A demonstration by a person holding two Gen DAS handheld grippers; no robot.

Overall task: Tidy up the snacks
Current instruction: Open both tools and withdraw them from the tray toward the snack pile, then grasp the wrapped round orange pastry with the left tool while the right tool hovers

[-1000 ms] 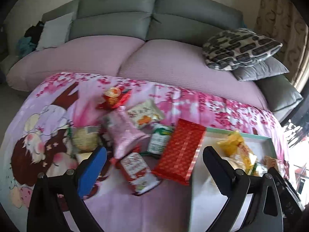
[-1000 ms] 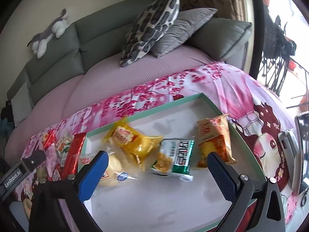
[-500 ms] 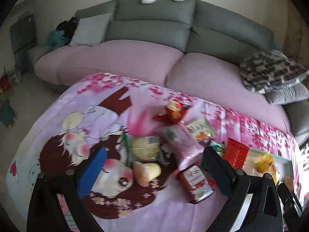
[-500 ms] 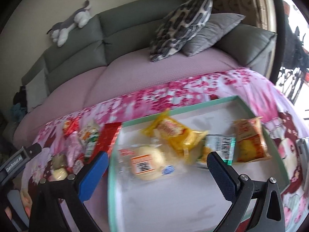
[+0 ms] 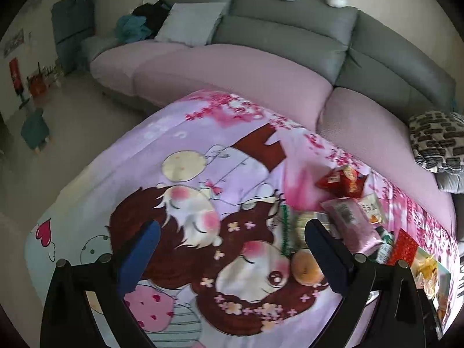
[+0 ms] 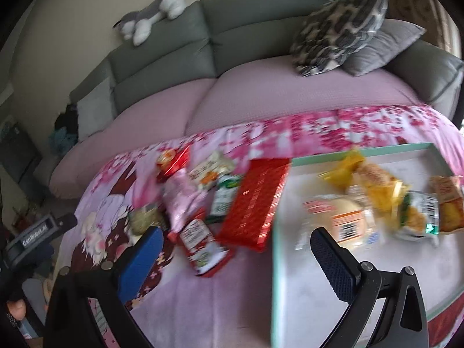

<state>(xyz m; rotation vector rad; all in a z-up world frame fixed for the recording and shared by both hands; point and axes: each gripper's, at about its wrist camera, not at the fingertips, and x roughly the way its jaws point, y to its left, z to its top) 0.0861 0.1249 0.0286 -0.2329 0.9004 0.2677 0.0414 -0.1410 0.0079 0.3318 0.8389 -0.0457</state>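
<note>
The left gripper (image 5: 229, 246) is wide open and holds nothing. A round bun (image 5: 306, 266) lies just inside its right finger, on the cartoon blanket (image 5: 203, 179).

The right gripper (image 6: 236, 249) is wide open too, with nothing in it. Past its fingers lies a long red box (image 6: 256, 201); its long side points away from the fingers, and one edge leans on the tray rim (image 6: 278, 232). A red ketchup pack (image 6: 200, 245) lies between the fingers, tilted. Snacks sit in the tray by the right finger.

Behind is a gray sofa (image 6: 232, 37) with a toy dog (image 6: 153, 14) on top.
</note>
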